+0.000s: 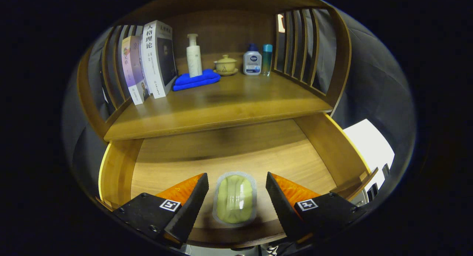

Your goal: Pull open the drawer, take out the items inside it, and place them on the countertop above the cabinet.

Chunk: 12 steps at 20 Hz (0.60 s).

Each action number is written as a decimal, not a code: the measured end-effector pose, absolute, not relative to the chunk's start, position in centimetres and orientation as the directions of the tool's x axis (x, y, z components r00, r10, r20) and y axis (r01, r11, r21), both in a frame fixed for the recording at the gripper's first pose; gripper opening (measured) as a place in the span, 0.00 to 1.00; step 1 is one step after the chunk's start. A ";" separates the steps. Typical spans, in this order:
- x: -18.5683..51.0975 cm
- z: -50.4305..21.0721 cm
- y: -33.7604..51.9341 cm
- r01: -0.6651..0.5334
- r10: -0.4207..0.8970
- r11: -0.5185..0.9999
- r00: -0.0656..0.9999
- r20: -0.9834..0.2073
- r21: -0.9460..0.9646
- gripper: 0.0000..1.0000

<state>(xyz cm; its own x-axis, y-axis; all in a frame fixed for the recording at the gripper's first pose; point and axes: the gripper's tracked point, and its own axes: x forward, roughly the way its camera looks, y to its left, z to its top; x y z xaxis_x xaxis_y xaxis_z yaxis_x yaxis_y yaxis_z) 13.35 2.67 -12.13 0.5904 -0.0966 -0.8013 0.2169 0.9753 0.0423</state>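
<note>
The wooden drawer (332, 145) is pulled out beneath the cabinet's countertop (229, 104). On its floor, near the front wall, lies a small clear-wrapped green packet (235, 198). My gripper (236, 197) is open, with one finger on each side of the packet and a gap between each finger and the wrapper. The packet sits between the fingertips, flat on the drawer bottom.
On the countertop stand several books (151, 62) at the left, a white pump bottle (194, 56) on a folded blue cloth (196, 80), a lidded tea cup (225, 65), a blue-capped lotion bottle (252, 60) and a small teal bottle (267, 58). Slatted wooden sides (299, 41) flank the shelf.
</note>
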 end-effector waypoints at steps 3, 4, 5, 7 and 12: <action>13.0 -13.6 2.9 0.200 -0.074 0.979 0.547 -0.834 0.045 0.99; 12.9 -14.1 3.1 0.187 -0.067 0.982 0.533 -0.844 0.040 0.98; 12.7 -14.3 3.1 0.175 -0.068 0.984 0.525 -0.849 0.030 0.89; 12.2 -15.0 3.0 0.165 -0.067 0.986 0.497 -0.865 0.019 0.71; 12.2 -15.4 2.9 0.154 -0.060 0.988 0.493 -0.868 0.020 0.32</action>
